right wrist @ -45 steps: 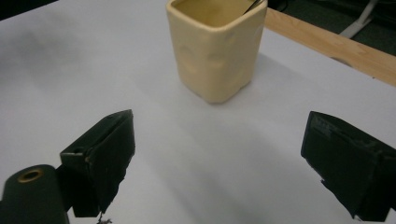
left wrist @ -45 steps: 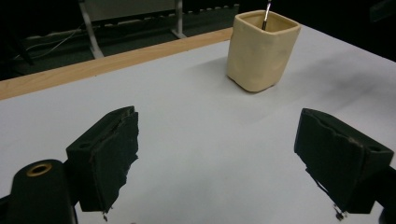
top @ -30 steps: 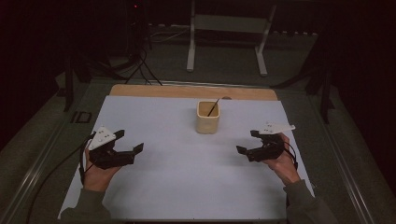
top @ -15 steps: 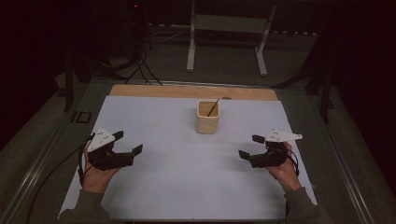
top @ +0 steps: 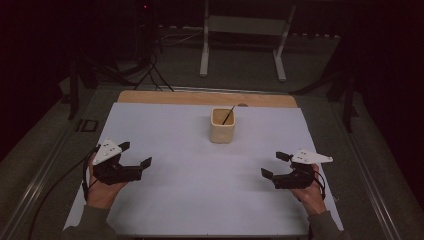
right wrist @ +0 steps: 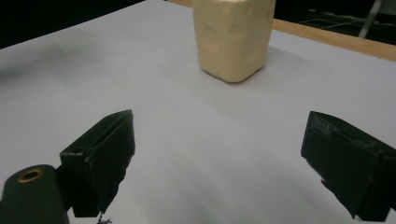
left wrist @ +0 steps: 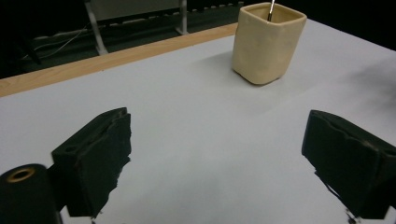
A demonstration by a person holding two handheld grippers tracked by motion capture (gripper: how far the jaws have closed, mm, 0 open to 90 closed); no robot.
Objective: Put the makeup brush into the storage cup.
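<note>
A cream square cup [top: 222, 126] stands upright on the white sheet [top: 190, 200], toward its far middle, with a thin dark stick [top: 228, 115] leaning inside. My left gripper [top: 136, 154] rests low at the near left, pointing right toward the centre. Its jaws have just been opening and stand wide with nothing between them. My right gripper [top: 272, 164] sits at the near right, pointing left, open and empty too. In the left gripper view the cup [left wrist: 266, 44] is far ahead to the right of my left gripper [left wrist: 219, 158]. In the right gripper view the cup [right wrist: 233, 37] stands beyond my right gripper [right wrist: 219, 158].
A wooden strip [top: 200, 97] borders the sheet's far edge. Beyond the table stands a metal frame [top: 242, 45] on the floor. Cables [top: 150, 70] run at the far left, and a small dark block [top: 87, 125] lies left of the sheet.
My right gripper has drifted toward the near edge and slightly to the right. The left hand stayed put, its jaws a little wider. The cup has not moved.
</note>
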